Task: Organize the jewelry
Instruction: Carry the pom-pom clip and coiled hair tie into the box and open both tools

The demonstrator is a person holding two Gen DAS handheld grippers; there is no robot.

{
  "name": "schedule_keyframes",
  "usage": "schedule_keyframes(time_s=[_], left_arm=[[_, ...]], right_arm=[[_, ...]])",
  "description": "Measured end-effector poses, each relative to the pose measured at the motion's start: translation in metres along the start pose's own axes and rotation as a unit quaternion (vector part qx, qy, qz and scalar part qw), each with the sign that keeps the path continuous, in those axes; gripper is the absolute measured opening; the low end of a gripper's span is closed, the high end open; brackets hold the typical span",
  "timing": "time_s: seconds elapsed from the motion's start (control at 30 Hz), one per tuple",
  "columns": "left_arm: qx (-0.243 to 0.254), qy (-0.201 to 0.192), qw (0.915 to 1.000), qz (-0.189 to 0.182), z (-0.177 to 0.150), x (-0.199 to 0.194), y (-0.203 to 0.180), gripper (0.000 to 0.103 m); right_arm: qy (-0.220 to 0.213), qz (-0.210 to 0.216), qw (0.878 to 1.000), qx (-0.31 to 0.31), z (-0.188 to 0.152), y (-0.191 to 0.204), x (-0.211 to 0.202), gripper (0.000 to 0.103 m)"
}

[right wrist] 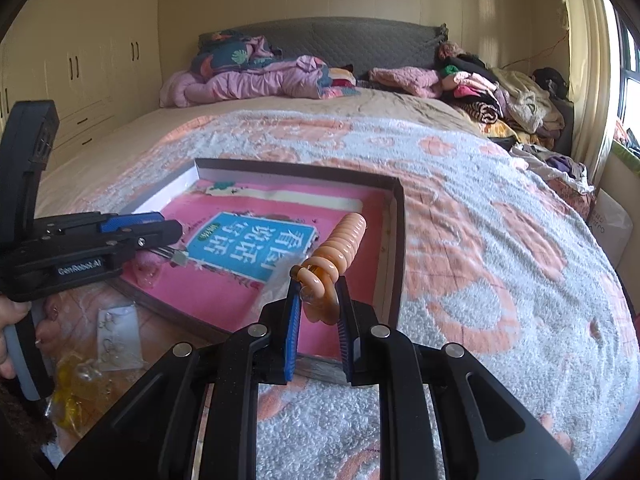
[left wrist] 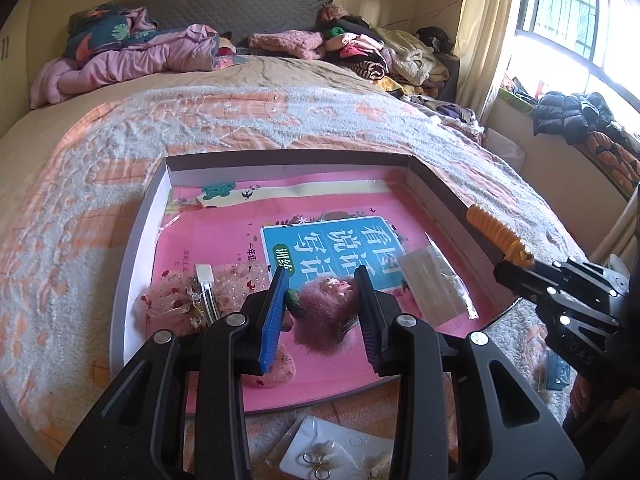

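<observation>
A shallow box tray [left wrist: 138, 216] lined with a pink book cover lies on the bed. My left gripper [left wrist: 320, 280] is open, its jaws on either side of a fuzzy pink hair accessory [left wrist: 324, 312] lying in the tray. A pink sequined bow clip [left wrist: 188, 300] and a clear packet [left wrist: 436, 284] also lie in the tray. My right gripper [right wrist: 318, 292] is shut on an orange spiral hair tie [right wrist: 340, 248] and holds it over the tray's [right wrist: 396, 240] right side. In the left wrist view that hair tie [left wrist: 496, 234] shows above the tray's right rim.
A card of earrings [left wrist: 332, 456] lies in front of the tray, also seen in the right wrist view [right wrist: 118, 336] beside a yellow packet [right wrist: 76, 396]. Piled clothes [right wrist: 480, 92] and bedding [right wrist: 256, 76] lie at the headboard. Wardrobes [right wrist: 80, 60] stand left.
</observation>
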State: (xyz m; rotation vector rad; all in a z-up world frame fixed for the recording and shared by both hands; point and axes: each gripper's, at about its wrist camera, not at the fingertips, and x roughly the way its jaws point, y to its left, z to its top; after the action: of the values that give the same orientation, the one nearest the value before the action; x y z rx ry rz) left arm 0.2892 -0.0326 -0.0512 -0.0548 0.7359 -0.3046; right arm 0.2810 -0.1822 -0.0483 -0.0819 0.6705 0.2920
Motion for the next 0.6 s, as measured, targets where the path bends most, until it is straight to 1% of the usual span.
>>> schedule_keyframes(time_s=[0.23, 0.3, 0.33, 0.4, 0.43, 0.47, 0.53, 0.6], left_arm=[[0.000, 0.008, 1.0000, 0.000, -0.001, 0.004, 0.001, 0.026], [0.007, 0.005, 1.0000, 0.000, -0.002, 0.002, -0.001, 0.027], [0.008, 0.004, 1.0000, 0.000, -0.002, 0.001, -0.002, 0.030], [0.007, 0.003, 1.0000, -0.001, -0.002, -0.001, -0.004, 0.033], [0.008, 0.004, 1.0000, 0.001, -0.002, -0.002, -0.004, 0.038], [0.009, 0.004, 1.0000, 0.001, -0.002, -0.001, -0.004, 0.039], [0.007, 0.004, 1.0000, 0.003, -0.002, -0.003, -0.005, 0.039], [0.004, -0.001, 1.0000, 0.004, -0.002, -0.009, -0.005, 0.042]], right_arm=[[0.006, -0.002, 1.000, 0.003, -0.003, -0.001, 0.004, 0.017], [0.005, -0.002, 1.000, 0.007, -0.003, -0.003, 0.004, 0.017], [0.003, -0.002, 1.000, 0.008, -0.003, -0.004, 0.003, 0.018], [-0.001, -0.005, 1.000, 0.010, -0.003, -0.005, 0.000, 0.026], [-0.004, -0.005, 1.000, 0.012, -0.003, -0.005, -0.002, 0.034], [-0.009, -0.005, 1.000, 0.014, -0.002, -0.006, -0.005, 0.038], [-0.012, -0.008, 1.000, 0.015, -0.001, -0.006, -0.008, 0.039], [-0.023, -0.009, 1.000, 0.018, 0.000, -0.007, -0.016, 0.045]])
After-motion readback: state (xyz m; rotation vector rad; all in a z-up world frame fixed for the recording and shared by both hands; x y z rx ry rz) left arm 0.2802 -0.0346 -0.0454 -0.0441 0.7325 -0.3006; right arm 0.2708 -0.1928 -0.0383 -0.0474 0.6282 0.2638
